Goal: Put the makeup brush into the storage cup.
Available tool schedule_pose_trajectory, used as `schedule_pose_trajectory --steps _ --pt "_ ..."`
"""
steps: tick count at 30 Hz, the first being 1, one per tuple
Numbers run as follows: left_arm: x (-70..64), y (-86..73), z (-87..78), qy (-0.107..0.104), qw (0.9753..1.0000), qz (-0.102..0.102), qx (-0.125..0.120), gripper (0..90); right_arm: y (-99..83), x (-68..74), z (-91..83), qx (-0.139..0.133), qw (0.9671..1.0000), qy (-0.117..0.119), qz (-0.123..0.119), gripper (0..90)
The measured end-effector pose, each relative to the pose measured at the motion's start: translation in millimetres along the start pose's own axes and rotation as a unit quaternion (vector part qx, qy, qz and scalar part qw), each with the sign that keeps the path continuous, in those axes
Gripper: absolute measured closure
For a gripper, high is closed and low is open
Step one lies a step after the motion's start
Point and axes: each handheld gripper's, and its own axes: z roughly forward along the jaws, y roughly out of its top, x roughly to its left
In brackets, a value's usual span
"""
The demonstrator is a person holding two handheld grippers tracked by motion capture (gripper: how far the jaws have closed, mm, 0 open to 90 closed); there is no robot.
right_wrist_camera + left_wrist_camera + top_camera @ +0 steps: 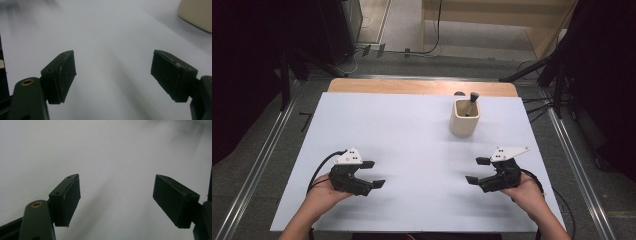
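The cream cup point(465, 119) stands upright on the far right part of the white table point(402, 130), and a dark tool point(471, 103) leans inside it, its handle end coming out over the rim toward the right. The cup looks like ceramic or thick plastic (I cannot tell which), so I judge it stiff, rather smooth, and perhaps breakable if it tips over. The tool seems light and rigid; the best place to hold it is probably the part above the rim, and the jaws should close across the handle. The cup itself may slide or tilt when the tool is pulled sideways, so a straight lift is safer.

The right gripper point(477, 170) is the nearer one, held low over the table with its jaws wide apart and nothing between them; in the right gripper view a corner of the cup point(197, 13) appears at the upper right. The left gripper point(374, 174) is well apart from the cup, jaws also spread and empty. Between the grippers and the cup lies only bare table surface, so nothing stands in the way.
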Motion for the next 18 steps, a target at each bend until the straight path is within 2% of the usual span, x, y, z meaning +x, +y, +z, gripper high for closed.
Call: schedule_pose_trajectory --steps 7,18 --pt "2.0 -0.4 0.8 0.000 1.0000 -0.001 0.003 22.9 1.0 -3.9 5.0 -0.003 1.0000 0.004 -0.003 21.0" --pt "3.7 -0.7 0.8 0.002 1.0000 0.000 0.004 22.9 -0.9 -7.4 4.7 0.002 1.0000 -0.005 -0.005 21.1"
